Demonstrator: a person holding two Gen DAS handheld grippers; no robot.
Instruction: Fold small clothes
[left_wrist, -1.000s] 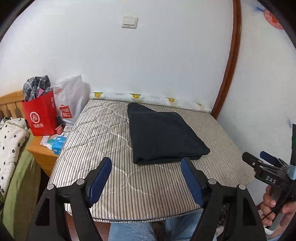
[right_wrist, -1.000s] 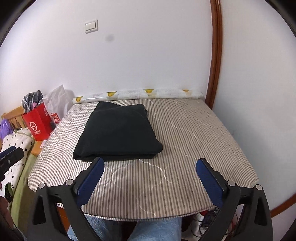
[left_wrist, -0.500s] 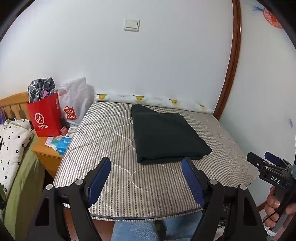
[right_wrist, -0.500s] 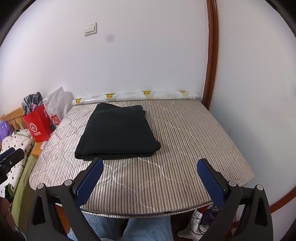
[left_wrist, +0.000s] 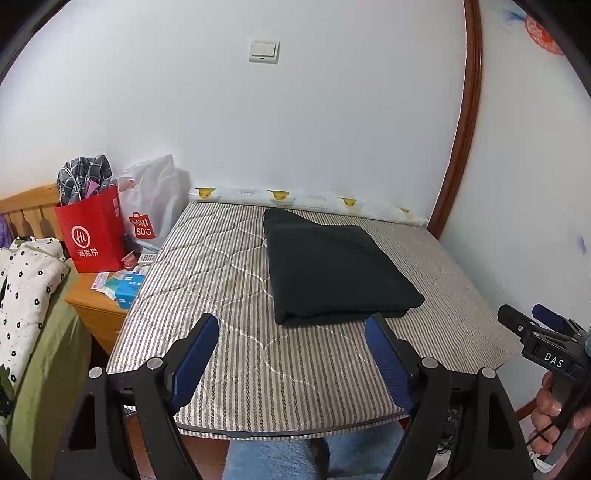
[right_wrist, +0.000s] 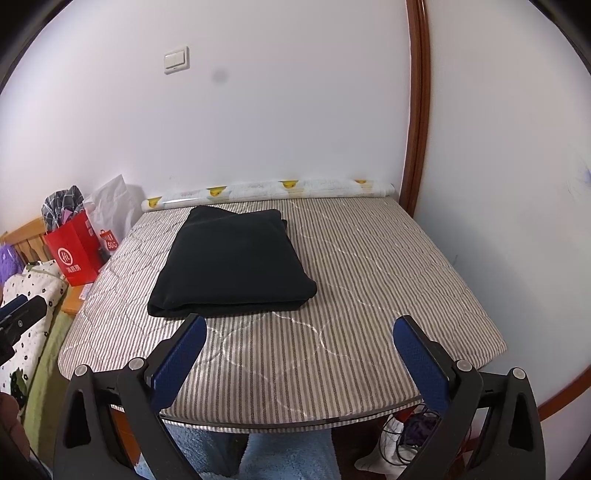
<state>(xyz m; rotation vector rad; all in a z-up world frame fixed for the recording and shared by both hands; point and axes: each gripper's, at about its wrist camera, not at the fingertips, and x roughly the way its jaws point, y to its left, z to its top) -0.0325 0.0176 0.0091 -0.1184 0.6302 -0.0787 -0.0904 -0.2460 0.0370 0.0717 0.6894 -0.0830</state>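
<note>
A dark folded garment (left_wrist: 332, 269) lies flat on the striped quilted table pad (left_wrist: 221, 295), towards the back; the right wrist view shows the garment (right_wrist: 236, 262) left of the pad's (right_wrist: 369, 280) middle. My left gripper (left_wrist: 291, 321) hovers over the near part of the pad, just short of the garment's front edge, its jaws opening with nothing between them. My right gripper (right_wrist: 299, 320) stands open and empty over the near right of the pad. Each gripper shows at the edge of the other's view: the right gripper (left_wrist: 535, 332) and the left gripper (right_wrist: 18, 314).
A red paper bag (left_wrist: 92, 236) and a white bag (left_wrist: 151, 199) stand on a wooden nightstand (left_wrist: 99, 306) at the left, next to a bed with a flowered quilt (left_wrist: 26, 280). A rolled mat (left_wrist: 306, 197) lies along the back wall. Cables (right_wrist: 413, 428) lie under the table.
Both views have shifted slightly, so the table sits a little farther off. The left gripper's fingers stand a bit wider apart. The garment has not moved.
</note>
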